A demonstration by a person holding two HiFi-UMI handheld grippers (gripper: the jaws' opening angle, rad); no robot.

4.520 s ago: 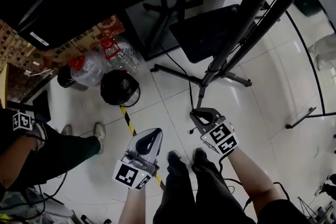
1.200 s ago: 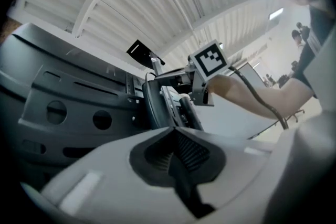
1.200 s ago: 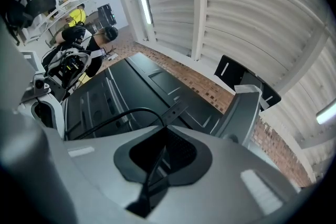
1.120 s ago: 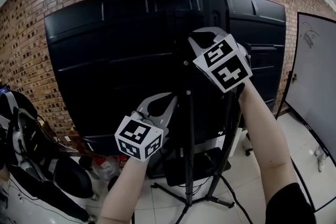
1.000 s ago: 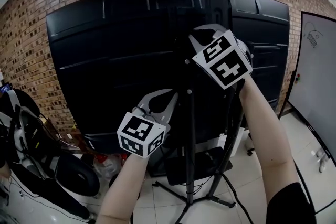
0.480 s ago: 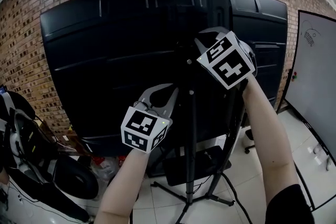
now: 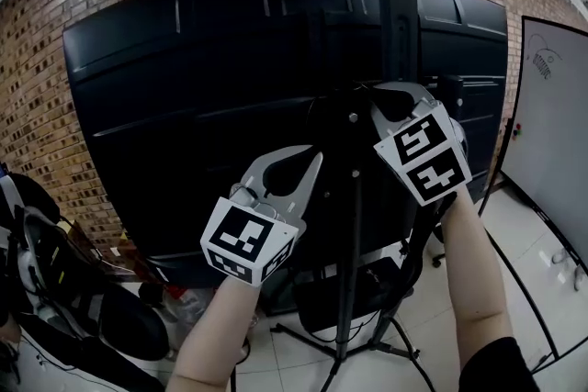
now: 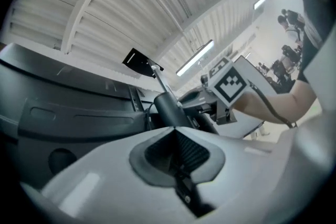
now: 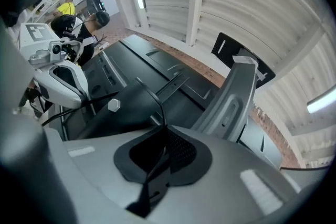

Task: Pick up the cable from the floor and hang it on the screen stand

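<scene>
The big black screen (image 7: pixel 184 106) shows its back, mounted on a dark stand pole (image 7: pixel 400 5). My right gripper (image 7: pixel 390 92) is held up against the pole at mid-screen height and is shut on a thin black cable (image 9: pixel 152 99). The cable rises from between its jaws toward the grey stand bracket (image 9: pixel 231 97). In the head view the cable is hard to tell from the dark screen. My left gripper (image 7: pixel 312 159) is lower and to the left, shut with nothing between its jaws (image 8: pixel 174 131). The pole (image 8: pixel 168 107) stands just ahead of it.
A brick wall (image 7: pixel 55 60) is behind the screen. A whiteboard (image 7: pixel 551 106) stands at the right. Dark bags and gear (image 7: pixel 55 289) lie at lower left. The stand's tripod legs (image 7: pixel 349 344) spread over the white tile floor below my arms.
My right gripper has come down and to the right along the stand pole, still shut on the cable. The left gripper has risen slightly and edged right.
</scene>
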